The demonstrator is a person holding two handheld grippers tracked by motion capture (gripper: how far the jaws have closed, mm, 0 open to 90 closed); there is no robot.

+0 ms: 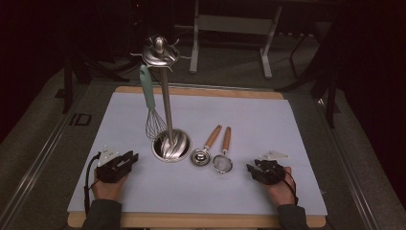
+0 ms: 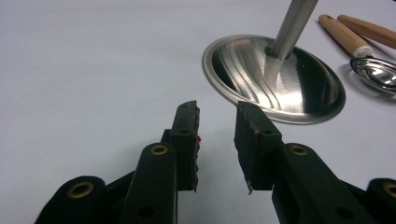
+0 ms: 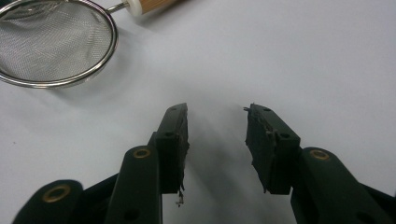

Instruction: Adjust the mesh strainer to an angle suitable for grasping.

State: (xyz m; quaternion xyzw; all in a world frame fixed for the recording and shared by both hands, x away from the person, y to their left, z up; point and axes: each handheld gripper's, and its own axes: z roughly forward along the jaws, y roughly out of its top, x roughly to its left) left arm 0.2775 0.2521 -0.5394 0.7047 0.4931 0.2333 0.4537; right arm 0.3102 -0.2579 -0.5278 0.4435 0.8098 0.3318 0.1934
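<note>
Steel stand (image 1: 171,143) is taken as landmark: whisk (image 1: 152,108) hung from it; spoon (image 1: 201,154) and strainer (image 1: 222,162) laid to its right. Left gripper (image 1: 128,159) and right gripper (image 1: 252,168) are held apart-jawed, empty, flanking.

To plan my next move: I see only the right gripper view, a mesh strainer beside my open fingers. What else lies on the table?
Observer: A metal scoop with a wooden handle lies just left of the strainer.
Operator: Anything further left?
Observer: A steel stand with a round base; a teal-handled whisk hangs from its top.
Operator: And the left gripper?
Observer: It rests open and empty on the table, left of the stand's base.
</note>
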